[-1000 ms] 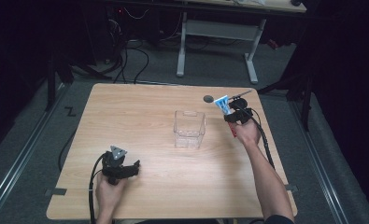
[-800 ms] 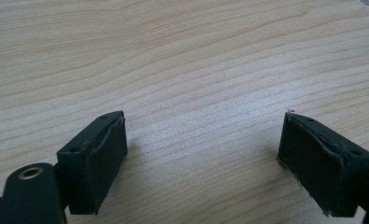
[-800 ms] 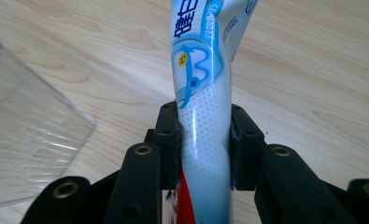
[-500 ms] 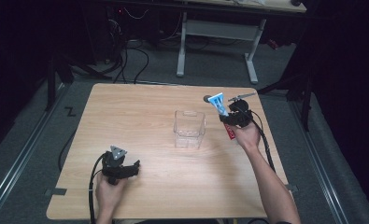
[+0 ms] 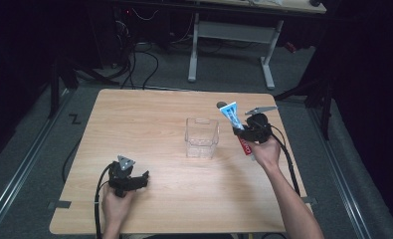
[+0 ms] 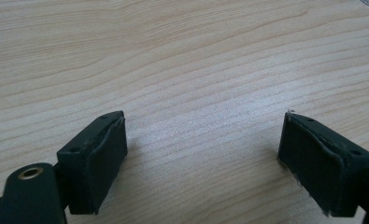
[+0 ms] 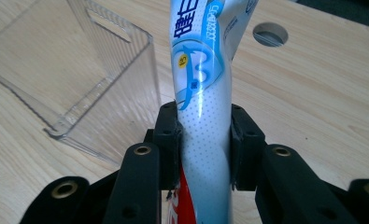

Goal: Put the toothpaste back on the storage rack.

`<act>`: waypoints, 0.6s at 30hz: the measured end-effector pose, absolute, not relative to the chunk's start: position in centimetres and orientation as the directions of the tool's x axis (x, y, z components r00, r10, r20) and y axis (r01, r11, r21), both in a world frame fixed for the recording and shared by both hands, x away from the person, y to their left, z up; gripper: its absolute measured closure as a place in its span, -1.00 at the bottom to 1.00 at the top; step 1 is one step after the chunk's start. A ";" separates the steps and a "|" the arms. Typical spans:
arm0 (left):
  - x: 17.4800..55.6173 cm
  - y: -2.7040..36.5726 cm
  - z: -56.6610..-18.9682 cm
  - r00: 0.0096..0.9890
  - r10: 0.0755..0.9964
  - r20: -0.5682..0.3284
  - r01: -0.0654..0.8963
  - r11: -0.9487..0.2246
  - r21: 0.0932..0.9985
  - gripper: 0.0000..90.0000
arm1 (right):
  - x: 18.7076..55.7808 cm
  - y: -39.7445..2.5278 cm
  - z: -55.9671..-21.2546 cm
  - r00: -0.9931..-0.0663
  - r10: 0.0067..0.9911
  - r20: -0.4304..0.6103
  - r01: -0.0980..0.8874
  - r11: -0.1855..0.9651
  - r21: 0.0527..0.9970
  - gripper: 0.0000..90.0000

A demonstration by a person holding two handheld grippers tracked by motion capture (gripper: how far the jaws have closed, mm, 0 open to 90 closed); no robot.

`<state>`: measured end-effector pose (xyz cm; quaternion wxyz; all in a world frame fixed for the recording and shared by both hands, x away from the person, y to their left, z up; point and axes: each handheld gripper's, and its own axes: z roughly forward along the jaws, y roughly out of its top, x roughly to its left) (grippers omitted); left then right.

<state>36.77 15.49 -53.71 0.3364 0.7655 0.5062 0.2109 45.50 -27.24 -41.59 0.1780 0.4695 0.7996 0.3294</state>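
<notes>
Nearest, at the left front of the pale wooden bench, the left hand-held gripper rests low over the wood with its black jaws spread wide, only bare grain between them. Farther back and to the right, the right hand-held gripper pinches a white, blue and red plastic toothpaste tube around its middle, lifted clear of the bench. The tube's print shows blue Chinese characters and a small yellow dot, too small to read. Just left of it stands a clear ribbed plastic box, open-topped. Beyond, a round hole pierces the bench.
</notes>
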 end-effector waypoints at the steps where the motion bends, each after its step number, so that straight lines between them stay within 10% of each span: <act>1: 36.8 15.5 -53.7 0.399 0.917 -0.017 0.633 -0.261 0.729 -0.65 | 45.3 -27.2 -41.5 -0.497 0.868 0.026 0.631 0.340 0.698 0.53; 18: 36.8 15.5 -53.7 0.398 0.917 -0.017 0.632 -0.261 0.729 -0.65 | 42.4 -26.5 -39.8 -0.557 0.829 0.057 0.555 0.320 0.768 0.53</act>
